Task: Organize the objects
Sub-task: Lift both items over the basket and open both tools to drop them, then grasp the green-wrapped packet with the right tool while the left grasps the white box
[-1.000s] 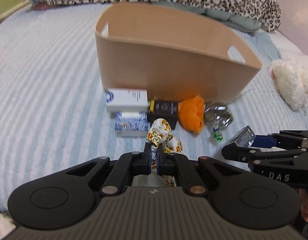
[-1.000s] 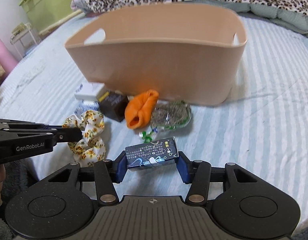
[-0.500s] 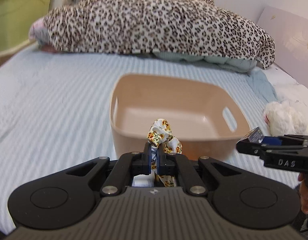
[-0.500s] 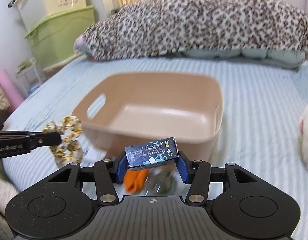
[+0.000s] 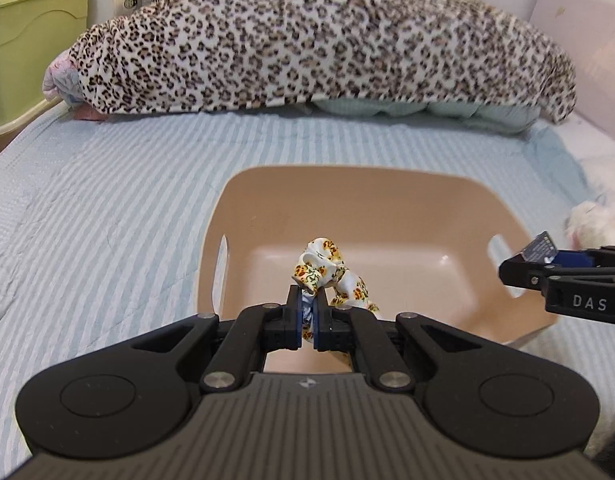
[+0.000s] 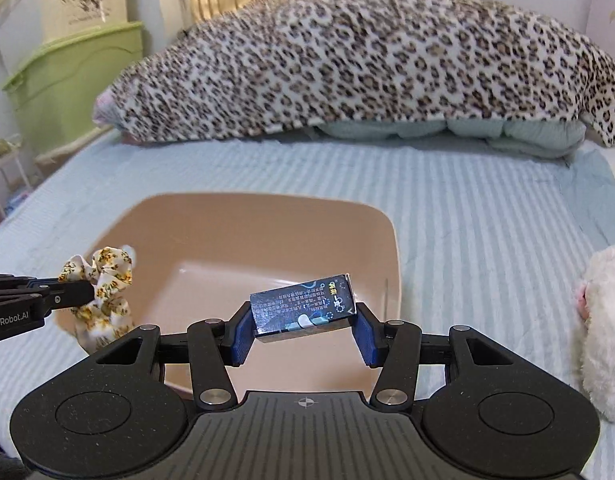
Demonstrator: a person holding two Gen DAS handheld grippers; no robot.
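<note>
Scrunchie [image 5: 332, 270] and small dark box [image 6: 303, 308], both up in the air over the tan bin [image 5: 267, 196], and you've got one in each tool! Your left gripper [image 5: 306, 322] is clamped tight on the floral fabric, its blue pads nearly touching, the loose ruffle flopping off to the right above the bin's near wall. Your right gripper [image 6: 303, 334] is squeezing the box end to end between its pads, the box tilted with its right end higher, hanging over the near right part of the bin. Inside, what shows of the bin's floor is bare, so by my read nothing has landed yet; these would be the first two in. Whatever else needs sorting is out of view below the tools. Pose-wise, both tools point forward toward the leopard-print blanket [image 6: 367, 60] and angle slightly down, side by side, the left one lower and closer to the rim. Off to your right, a white plush toy [image 6: 603, 332] lies on the striped bedspread [image 5: 107, 200].
</note>
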